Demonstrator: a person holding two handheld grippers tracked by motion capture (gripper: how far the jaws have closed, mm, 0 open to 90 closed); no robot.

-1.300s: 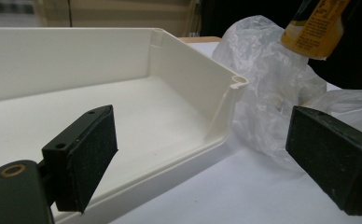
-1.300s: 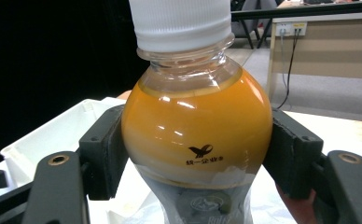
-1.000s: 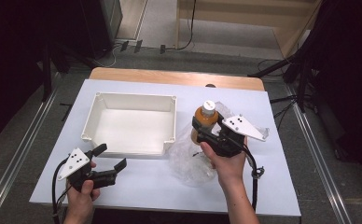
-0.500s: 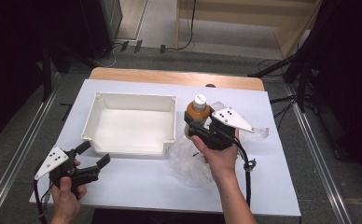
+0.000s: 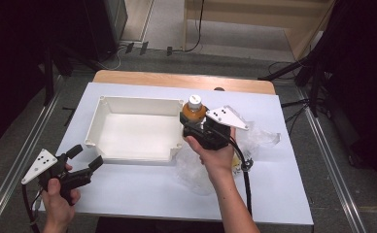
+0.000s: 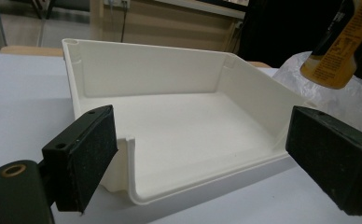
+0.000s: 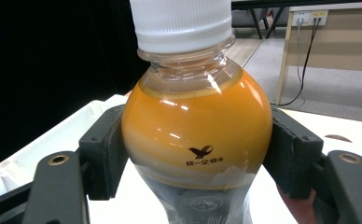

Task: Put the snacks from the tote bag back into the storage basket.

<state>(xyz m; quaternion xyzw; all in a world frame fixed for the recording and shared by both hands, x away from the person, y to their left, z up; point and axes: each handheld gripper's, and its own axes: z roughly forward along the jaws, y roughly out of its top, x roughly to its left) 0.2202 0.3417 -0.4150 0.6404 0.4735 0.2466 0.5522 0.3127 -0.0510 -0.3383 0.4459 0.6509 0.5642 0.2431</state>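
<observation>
Transfer of the bottle into the tray is judged to be in hand. At lower left of the high view, the left gripper (image 5: pixel 85 158) is held released, nothing between its jaws. The white tray (image 5: pixel 110 104) is seen at centre. Right of it, the orange-drink bottle (image 5: pixel 194 109) is carried upright, grasped by the right gripper (image 5: pixel 196 127) at the tray's right wall. A lowering into the tray is called for next.

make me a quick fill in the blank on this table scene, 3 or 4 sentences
1. The right hand-held gripper is shut on a bottle of ____ liquid.
2. The bottle's cap is ____ in colour.
3. The left hand-held gripper has its jaws ____, with nothing between them.
4. The white tray on the table holds ____.

Missing words: orange; white; open; nothing
</observation>
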